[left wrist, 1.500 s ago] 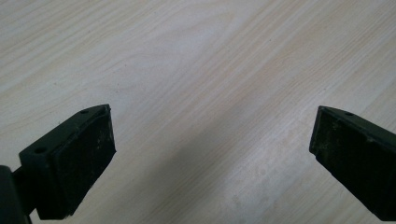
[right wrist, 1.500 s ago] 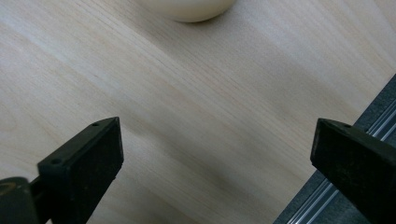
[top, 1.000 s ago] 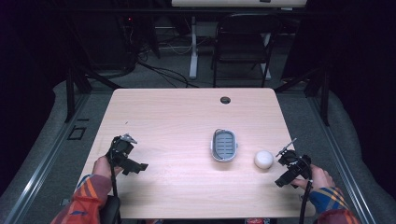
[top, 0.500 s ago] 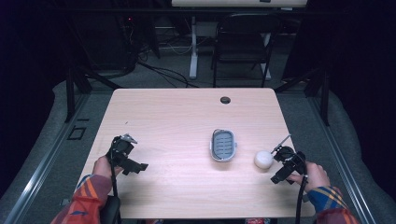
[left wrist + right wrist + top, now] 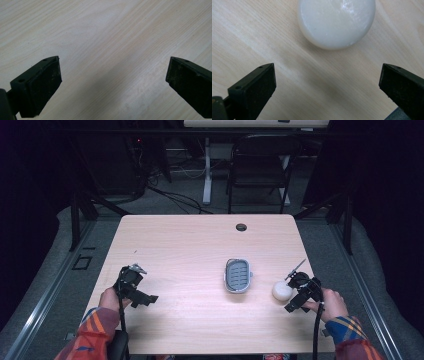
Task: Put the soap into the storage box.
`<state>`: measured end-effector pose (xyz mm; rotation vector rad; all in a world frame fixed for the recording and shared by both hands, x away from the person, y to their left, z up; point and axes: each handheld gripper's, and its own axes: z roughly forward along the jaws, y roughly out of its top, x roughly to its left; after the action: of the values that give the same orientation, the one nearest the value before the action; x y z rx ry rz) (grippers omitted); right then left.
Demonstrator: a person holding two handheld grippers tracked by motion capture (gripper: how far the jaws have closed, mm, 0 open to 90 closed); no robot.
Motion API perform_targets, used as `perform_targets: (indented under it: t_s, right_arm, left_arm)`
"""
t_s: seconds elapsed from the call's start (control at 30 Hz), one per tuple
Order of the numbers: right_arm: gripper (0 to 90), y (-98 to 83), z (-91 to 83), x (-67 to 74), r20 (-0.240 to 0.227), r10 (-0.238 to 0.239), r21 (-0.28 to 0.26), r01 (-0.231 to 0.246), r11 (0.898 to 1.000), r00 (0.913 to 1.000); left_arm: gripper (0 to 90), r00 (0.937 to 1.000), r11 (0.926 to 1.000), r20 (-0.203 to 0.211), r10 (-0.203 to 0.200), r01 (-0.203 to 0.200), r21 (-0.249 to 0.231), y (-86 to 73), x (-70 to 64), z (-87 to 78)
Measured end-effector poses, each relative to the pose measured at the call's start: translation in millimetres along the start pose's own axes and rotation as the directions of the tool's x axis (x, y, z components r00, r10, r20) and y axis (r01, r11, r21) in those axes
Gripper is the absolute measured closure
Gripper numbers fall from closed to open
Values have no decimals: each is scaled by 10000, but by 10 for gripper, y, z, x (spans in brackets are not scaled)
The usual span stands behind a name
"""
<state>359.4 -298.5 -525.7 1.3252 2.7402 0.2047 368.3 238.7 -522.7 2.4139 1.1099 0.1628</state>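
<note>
**Both grippers held wide, white ball just ahead of the right one**

At the near edge of the high view, two forearms in striped orange sleeves are seen entering from the bottom. The left gripper is held low over the table at about 8 o'clock from the table's centre. In the left gripper view its jaws are spread wide, with bare pale wood grain between them and nothing gripped.

The right gripper is held at about 4 o'clock from the centre, near the right edge. Its jaws are likewise spread wide in the right gripper view, and nothing is held between them. A white ball is recorded just beyond the jaw tips at 12 o'clock, lying on the wood and apart from both pads. Its surface is smooth, off-white and slightly glossy, with small highlights near the top. In the high view the ball lies just beside the gripper, at its 9 o'clock; contact cannot be judged there.

A grey oval dish with a ribbed blue insert is noted near the ball, at its 10 o'clock, well clear of the jaws. Nothing lies between the ball and the dish.

Farther off, a dark round grommet is set near the far edge. Beyond the table, a dark folding chair and floor cables are visible.
</note>
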Motion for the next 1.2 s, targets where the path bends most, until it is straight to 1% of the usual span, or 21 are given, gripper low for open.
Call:
perform_targets:
  t_s: [0.1,0.13,0.17,0.2,0.27,0.3,0.33,0.37,0.4,0.43,0.47,0.5,0.6,0.67,0.7,0.77,1.0,1.07,1.1,1.13,1.2]
  right_arm:
    - [3,54,0,-13,-25,-183,140,183,9997,9998]
    - [1,68,26,1,-88,31,-118,-32,9999,10000]
    - [0,108,-3,-22,3,-422,366,422,9984,9991]
    - [0,114,22,-7,-32,-192,47,192,9998,9998]
    - [0,171,-12,-28,-40,-521,450,522,9976,9986]
    - [0,182,-12,-27,-37,-486,434,487,9979,9988]
    - [0,179,18,-14,-102,-215,-29,215,9998,9997]
    - [0,215,-20,-39,-101,-549,443,553,9975,9984]
    - [0,192,42,-3,-232,198,-530,-210,9984,9995]
    - [0,197,48,-2,-254,279,-630,-295,9976,9993]
    - [0,285,-75,-86,-2,-1118,1038,1112,9884,9937]
    - [0,210,60,4,-263,486,-904,-508,9946,9985]
    - [0,282,-1,-48,-94,-211,2,211,9998,9997]
    - [0,304,18,-33,-156,75,-269,-79,9996,9998]
    - [0,333,-11,-52,-62,-276,163,277,9995,9996]
    - [0,360,5,-38,-133,-90,-170,88,9998,9999]
    - [102,454,41,-44,-179,-390,355,396,9986,9991]
    - [137,459,88,-22,-255,-75,-8,75,10000,9996]
    - [146,486,62,-40,-163,-425,442,432,9981,9990]
    - [150,486,95,-24,-199,-216,237,220,9995,9996]
    - [157,545,59,-53,-124,-729,982,737,9924,9973]
  left_arm:
    - [0,10000,10000,-37,-59,60,50,-12,5,0]
    - [0,10000,10000,-33,-87,87,27,-16,7,0]
    - [0,9999,9999,-51,-104,104,45,-19,7,-2]
    - [0,9999,9999,-57,-106,106,51,-21,9,-2]
    - [0,9999,9999,-65,-140,140,50,-25,10,-3]
    - [0,9999,9999,-66,-142,142,51,-26,11,-3]
    - [0,9999,9999,-69,-146,146,54,-26,11,-2]
    - [0,9999,9999,-52,-164,164,48,-26,10,1]
    - [0,9999,9999,-63,-153,154,46,-26,11,2]
    - [0,9999,9999,-60,-149,150,59,-25,12,3]
    - [0,9999,9999,-56,-128,128,60,-25,14,3]
    - [0,9999,9999,-46,-129,130,74,-24,16,2]
    - [0,9999,9999,2,-155,155,35,-25,18,2]
    - [0,9999,9999,-23,-128,128,10,-21,17,0]
    - [0,9999,9999,-17,-130,130,-9,-20,16,4]
    - [0,9999,9999,-18,-110,110,8,-16,17,6]
    - [0,9999,9999,-41,-142,142,6,-22,23,7]
    - [0,9999,9999,-29,-146,146,5,-21,24,10]
    - [0,9999,9999,-15,-168,168,11,-21,24,12]
    - [0,9999,9999,-19,-170,170,8,-21,25,11]
    - [0,9998,9998,-20,-179,179,12,-22,27,10]
